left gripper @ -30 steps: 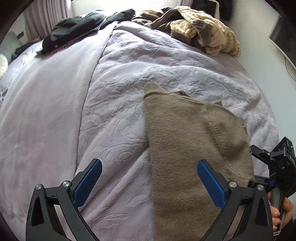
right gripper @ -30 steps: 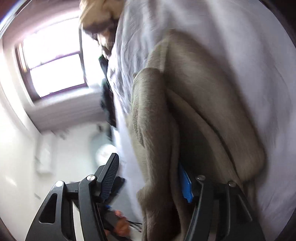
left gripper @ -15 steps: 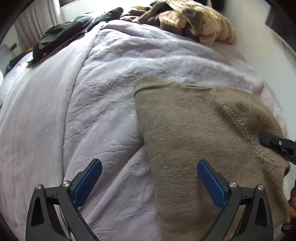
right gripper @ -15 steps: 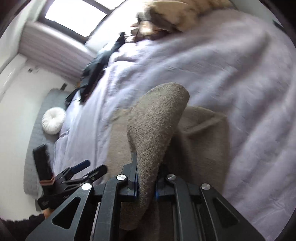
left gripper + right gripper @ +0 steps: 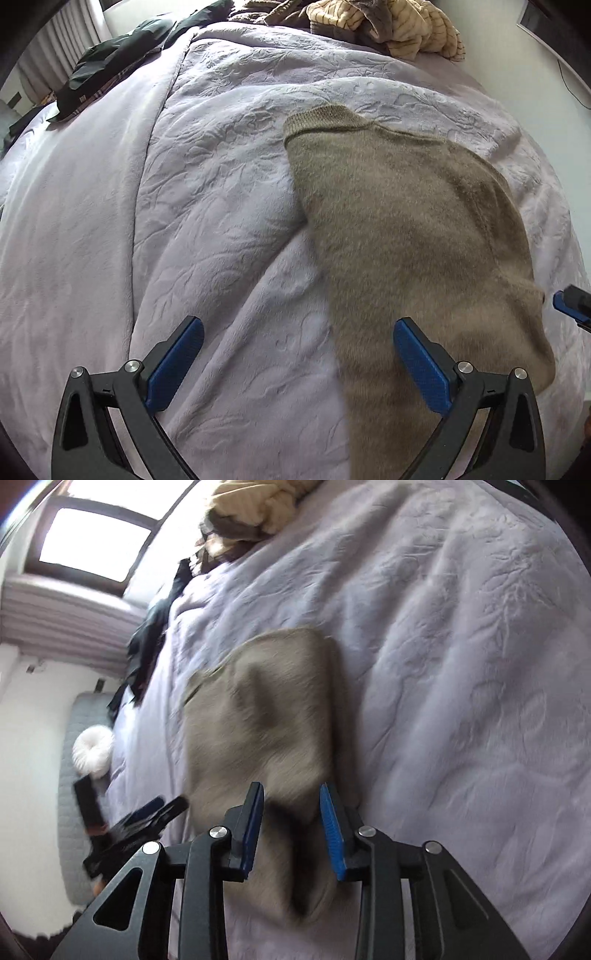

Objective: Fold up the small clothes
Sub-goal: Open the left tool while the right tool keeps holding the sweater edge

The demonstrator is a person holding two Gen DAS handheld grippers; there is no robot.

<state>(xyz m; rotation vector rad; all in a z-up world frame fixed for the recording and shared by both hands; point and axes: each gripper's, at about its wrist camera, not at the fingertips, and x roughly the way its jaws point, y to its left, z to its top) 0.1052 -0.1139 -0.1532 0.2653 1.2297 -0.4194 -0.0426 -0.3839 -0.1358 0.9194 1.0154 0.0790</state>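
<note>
A small taupe knit garment (image 5: 399, 236) lies folded on the lilac bedspread (image 5: 184, 206), its ribbed edge toward the far side. My left gripper (image 5: 295, 358) is open and empty, hovering over the garment's near left edge. In the right wrist view the garment (image 5: 266, 716) lies in front of my right gripper (image 5: 291, 827), which is open with its blue pads either side of the garment's near edge, not gripping it. The right gripper's tip (image 5: 570, 306) shows at the right edge of the left wrist view.
A pile of beige and brown clothes (image 5: 388, 26) sits at the far end of the bed. Dark clothes (image 5: 110, 70) lie at the far left. A white round cushion (image 5: 92, 749) lies on a grey mat beside the bed. A white wall (image 5: 535, 85) is on the right.
My right gripper carried the garment's edge over, then opened and let it go. The garment now lies flat in a wider folded shape. My left gripper stayed open.
</note>
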